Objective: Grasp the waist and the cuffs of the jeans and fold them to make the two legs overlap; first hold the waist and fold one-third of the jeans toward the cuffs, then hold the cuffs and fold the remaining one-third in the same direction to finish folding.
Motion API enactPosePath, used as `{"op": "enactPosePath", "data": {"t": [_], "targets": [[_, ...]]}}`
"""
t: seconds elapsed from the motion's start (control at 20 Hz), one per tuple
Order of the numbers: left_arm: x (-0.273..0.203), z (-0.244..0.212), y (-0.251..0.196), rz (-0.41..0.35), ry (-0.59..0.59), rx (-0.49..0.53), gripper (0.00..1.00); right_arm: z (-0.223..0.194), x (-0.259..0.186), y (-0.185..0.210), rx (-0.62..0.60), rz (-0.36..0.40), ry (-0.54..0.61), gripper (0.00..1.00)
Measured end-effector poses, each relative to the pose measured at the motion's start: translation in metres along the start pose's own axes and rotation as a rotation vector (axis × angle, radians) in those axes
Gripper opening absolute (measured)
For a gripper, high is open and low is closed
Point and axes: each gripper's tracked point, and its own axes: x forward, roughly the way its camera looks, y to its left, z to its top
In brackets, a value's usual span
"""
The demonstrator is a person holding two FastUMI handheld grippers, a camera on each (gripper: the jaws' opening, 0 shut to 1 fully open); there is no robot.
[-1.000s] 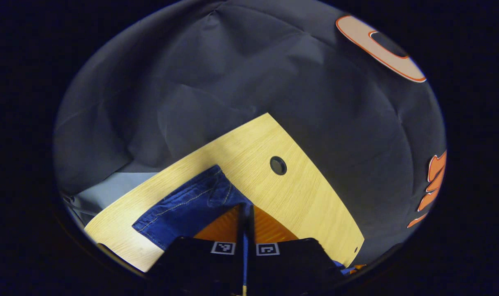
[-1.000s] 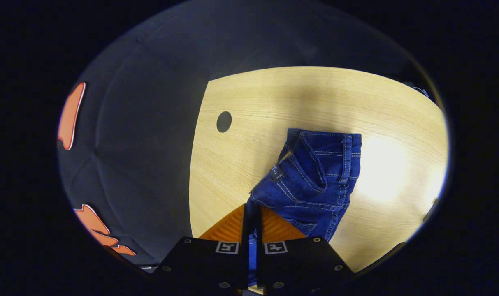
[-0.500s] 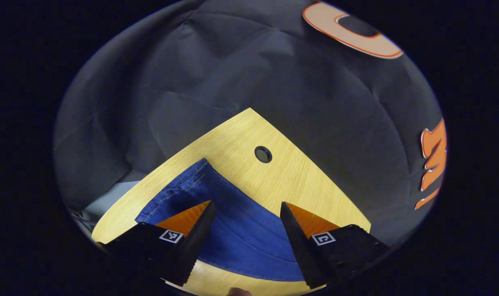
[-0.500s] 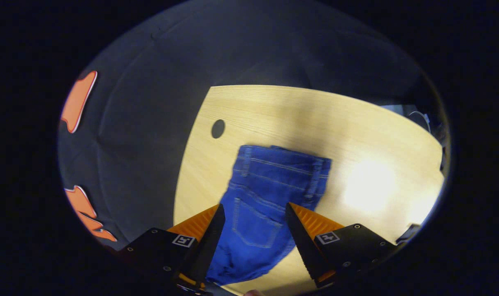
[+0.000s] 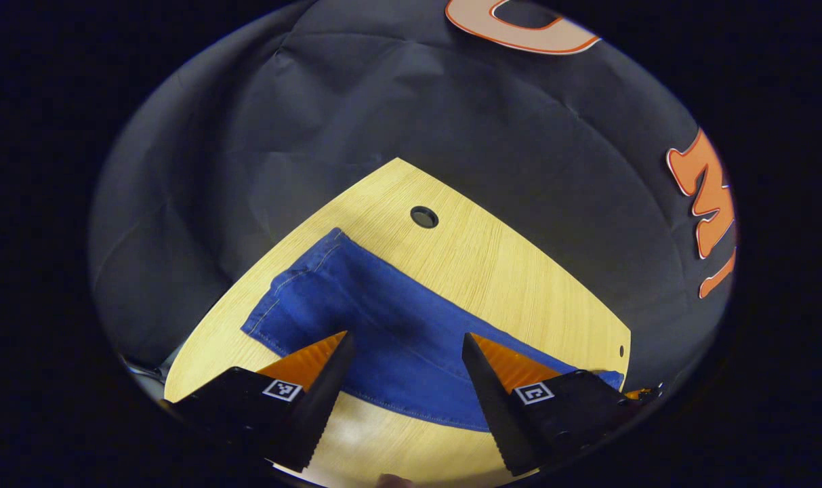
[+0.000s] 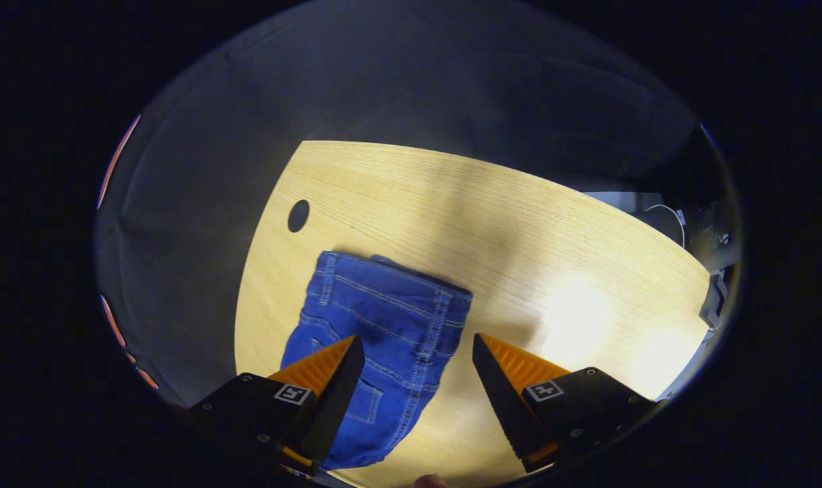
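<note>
In the left gripper view the left gripper (image 5: 404,352) hangs with its fingers spread wide and nothing between them, above the jeans (image 5: 377,325), which lie flat on the wooden table (image 5: 505,285). The leg end reaches toward the table's edge; beyond the jeans sits a round hole (image 5: 423,217) near the far corner. In the right gripper view the right gripper (image 6: 417,356) is likewise spread and empty over the waist end of the jeans (image 6: 377,325), with bare tabletop (image 6: 553,251) open to the jeans' right.
</note>
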Motion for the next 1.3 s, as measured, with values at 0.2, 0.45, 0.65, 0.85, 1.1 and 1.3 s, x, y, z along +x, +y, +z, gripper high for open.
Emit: {"op": "enactPosePath", "data": {"t": [0.2, 0.45, 0.65, 0.85, 1.1, 1.3], "targets": [[-0.016, -0.018, 0.004, 0.021, 0.007, -0.005, 0.98, 0.015, 0.018, 0.011, 0.032, 0.071, -0.011, 0.99], [-0.036, -0.039, 0.012, 0.03, 0.004, -0.043, 0.98, 0.022, 0.03, 0.018, -0.005, 0.153, -0.046, 0.93], [-0.038, -0.056, 0.013, 0.03, 0.02, -0.067, 0.98, 0.022, 0.034, 0.006, 0.029, 0.134, -0.036, 0.41], [-0.033, -0.064, 0.01, 0.014, 0.025, -0.07, 0.98, 0.021, 0.023, 0.015, 0.013, 0.17, -0.059, 0.19], [-0.033, -0.067, 0.004, -0.014, 0.032, -0.074, 0.98, 0.019, -0.002, 0.035, 0.027, 0.233, -0.086, 0.1], [-0.033, -0.065, 0.005, -0.031, 0.031, -0.083, 0.98, 0.01, -0.024, 0.063, 0.022, 0.331, -0.088, 0.1]]}}
